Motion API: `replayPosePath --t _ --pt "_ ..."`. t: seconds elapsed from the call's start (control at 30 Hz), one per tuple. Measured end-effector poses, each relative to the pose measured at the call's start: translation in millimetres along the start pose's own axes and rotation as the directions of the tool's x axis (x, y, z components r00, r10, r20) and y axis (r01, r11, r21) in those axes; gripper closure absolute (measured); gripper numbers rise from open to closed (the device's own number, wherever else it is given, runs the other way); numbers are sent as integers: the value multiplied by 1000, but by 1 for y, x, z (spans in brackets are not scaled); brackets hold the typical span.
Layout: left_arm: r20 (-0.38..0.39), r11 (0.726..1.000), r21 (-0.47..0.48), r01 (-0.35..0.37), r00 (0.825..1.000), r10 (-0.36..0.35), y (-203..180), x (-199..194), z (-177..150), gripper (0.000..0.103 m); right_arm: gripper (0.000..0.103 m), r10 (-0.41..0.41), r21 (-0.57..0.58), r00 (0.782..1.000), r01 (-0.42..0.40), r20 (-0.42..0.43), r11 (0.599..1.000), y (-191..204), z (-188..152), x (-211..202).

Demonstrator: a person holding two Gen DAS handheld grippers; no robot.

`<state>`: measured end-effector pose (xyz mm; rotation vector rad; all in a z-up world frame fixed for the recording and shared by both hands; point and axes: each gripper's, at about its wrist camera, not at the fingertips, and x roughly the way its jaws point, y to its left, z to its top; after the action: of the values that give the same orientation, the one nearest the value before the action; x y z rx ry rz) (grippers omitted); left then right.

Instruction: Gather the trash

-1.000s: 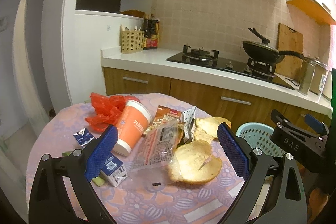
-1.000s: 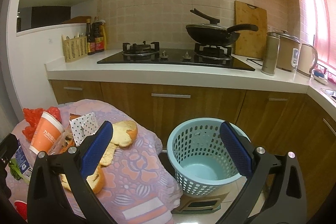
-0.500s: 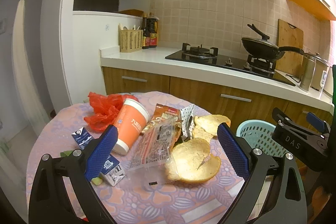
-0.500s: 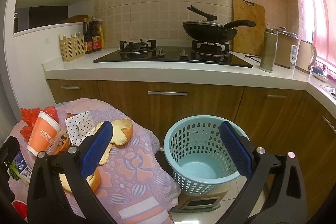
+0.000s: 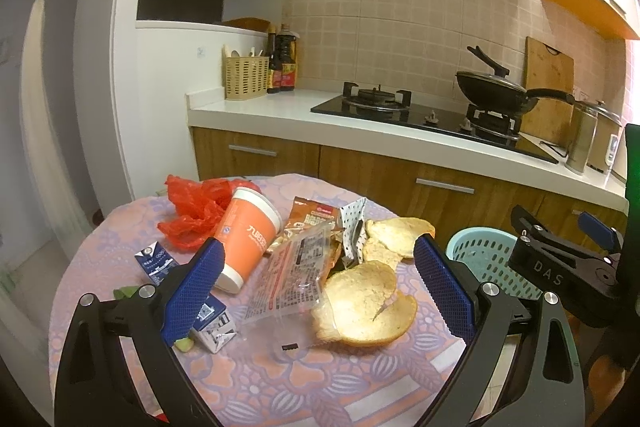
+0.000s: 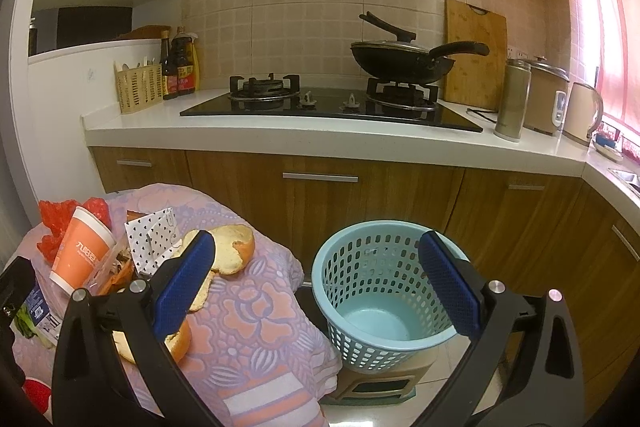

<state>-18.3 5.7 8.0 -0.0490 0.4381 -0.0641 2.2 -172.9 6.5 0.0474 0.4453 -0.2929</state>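
Trash lies on a round table with a floral cloth (image 5: 256, 383): an orange paper cup (image 5: 247, 231) on its side, a red plastic bag (image 5: 192, 207), a clear snack wrapper (image 5: 294, 269), large citrus peels (image 5: 362, 305), a dotted wrapper (image 5: 354, 225) and small milk cartons (image 5: 212, 329). My left gripper (image 5: 316, 287) hovers open above the wrapper and peel, holding nothing. My right gripper (image 6: 316, 283) is open and empty, between the table edge and a light blue basket (image 6: 384, 287) on the floor. The same cup (image 6: 82, 251) and peel (image 6: 234, 247) show at left.
The basket (image 5: 486, 259) stands on a small stool (image 6: 372, 383) right of the table. Behind runs a wooden-fronted counter (image 6: 320, 135) with a gas hob, a black wok (image 6: 400, 59), bottles and a kettle. The other gripper (image 5: 560, 267) shows at the right in the left wrist view.
Both grippers have drifted slightly back and up, so the table and basket sit a little lower in view. Nothing on the table has moved and both jaws stay open.
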Motion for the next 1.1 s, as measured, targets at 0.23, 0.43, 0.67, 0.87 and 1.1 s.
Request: replayPosePath --t 0.23,0.43,0.67,0.87,1.1 --pt "0 1000 -6 5 1000 -5 2 -4 1 11 6 -22 -26 1000 22 0 999 5 1 -1" --pt "-12 999 -27 -25 1000 25 8 -6 2 10 7 -10 -37 1000 11 6 999 9 0 -3" --pt "1 992 -99 -75 997 75 66 -38 9 10 22 78 -69 997 -77 12 995 18 -3 -7" --pt "-85 975 -211 -68 995 51 125 -60 -10 10 51 209 -98 976 -214 -61 972 38 -15 -1" --pt "-251 958 -281 -50 968 -23 148 -53 -69 14 59 305 -142 943 -323 -135 936 63 -33 6"
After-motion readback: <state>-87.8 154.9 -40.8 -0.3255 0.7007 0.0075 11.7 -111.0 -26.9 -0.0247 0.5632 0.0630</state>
